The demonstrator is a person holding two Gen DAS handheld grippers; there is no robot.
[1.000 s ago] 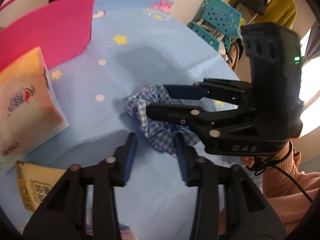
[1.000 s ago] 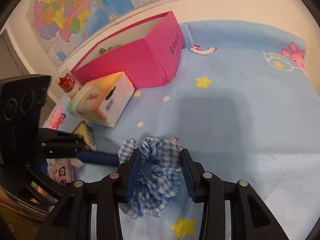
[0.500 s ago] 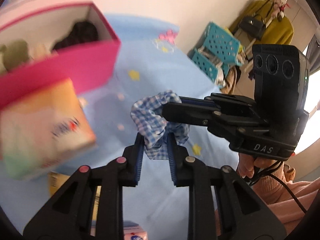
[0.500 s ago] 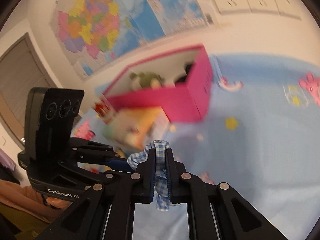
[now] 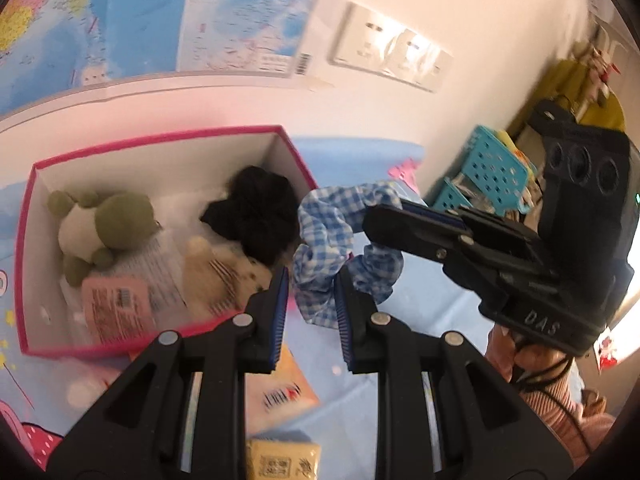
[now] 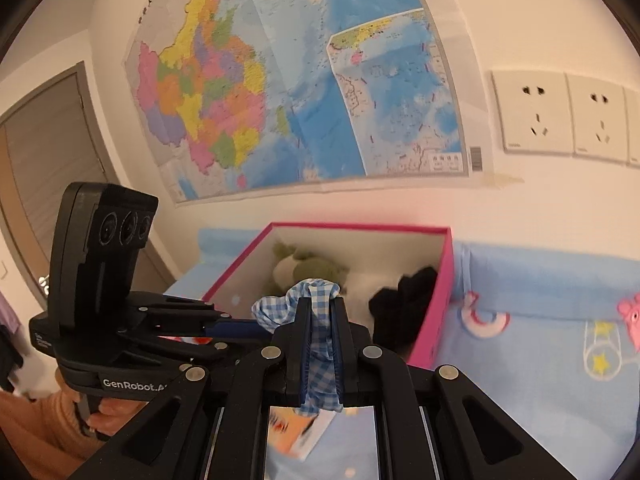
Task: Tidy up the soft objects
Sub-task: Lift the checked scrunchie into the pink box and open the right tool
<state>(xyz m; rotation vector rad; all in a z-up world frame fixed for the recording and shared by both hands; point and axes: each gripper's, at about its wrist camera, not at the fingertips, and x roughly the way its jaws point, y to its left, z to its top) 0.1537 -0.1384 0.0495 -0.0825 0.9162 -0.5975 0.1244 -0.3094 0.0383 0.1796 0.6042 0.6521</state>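
Both jaws now clamp the blue gingham scrunchie point(image 5: 336, 240): my left gripper point(image 5: 311, 304) pinches its lower loop, my right gripper point(image 6: 320, 344) is squeezed tight on the other side, where a second ago both stood apart around it on the blue sheet point(image 6: 540, 360). I have it lifted clear and stretched between them, just beside the near corner of the pink box point(image 5: 24, 216). Judging from that, pickup's done; what's left is carrying it over the rim and dropping it in beside the black scrunchie point(image 5: 256, 216) and green plush point(image 5: 100, 224).
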